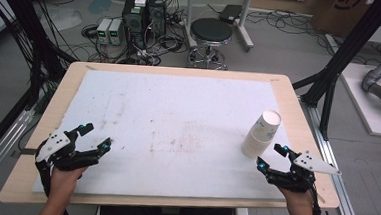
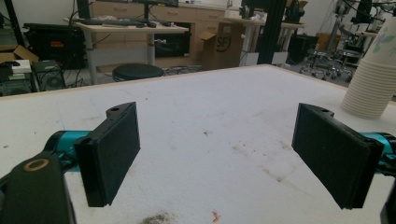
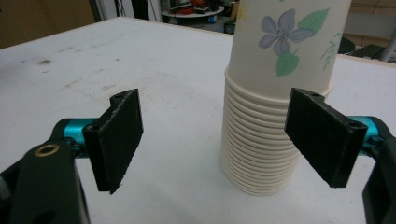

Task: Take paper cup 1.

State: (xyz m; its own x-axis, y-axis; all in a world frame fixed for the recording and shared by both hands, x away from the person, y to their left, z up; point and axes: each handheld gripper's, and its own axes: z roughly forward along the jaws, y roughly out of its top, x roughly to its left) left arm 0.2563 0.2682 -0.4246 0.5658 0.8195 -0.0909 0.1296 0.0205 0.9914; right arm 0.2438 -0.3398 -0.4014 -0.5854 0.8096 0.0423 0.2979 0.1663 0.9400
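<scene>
A stack of upside-down paper cups (image 1: 260, 134) stands on the right side of the white table mat (image 1: 177, 126); the top cup carries a blue flower print. In the right gripper view the cup stack (image 3: 271, 116) rises just beyond the jaws, toward the right jaw, not touched. My right gripper (image 1: 274, 156) hovers open just below the stack near the table's front right. My left gripper (image 1: 95, 137) sits open at the front left, nothing between its jaws. From the left gripper view the cup stack (image 2: 373, 79) shows far off at the right edge, and the left gripper (image 2: 229, 158) faces bare mat.
The mat is stained in the middle (image 1: 176, 141). The wooden table edge (image 1: 180, 72) borders it. Beyond the table stand a black stool (image 1: 210, 33), computer boxes with cables (image 1: 144, 19) and black frame posts (image 1: 342, 56).
</scene>
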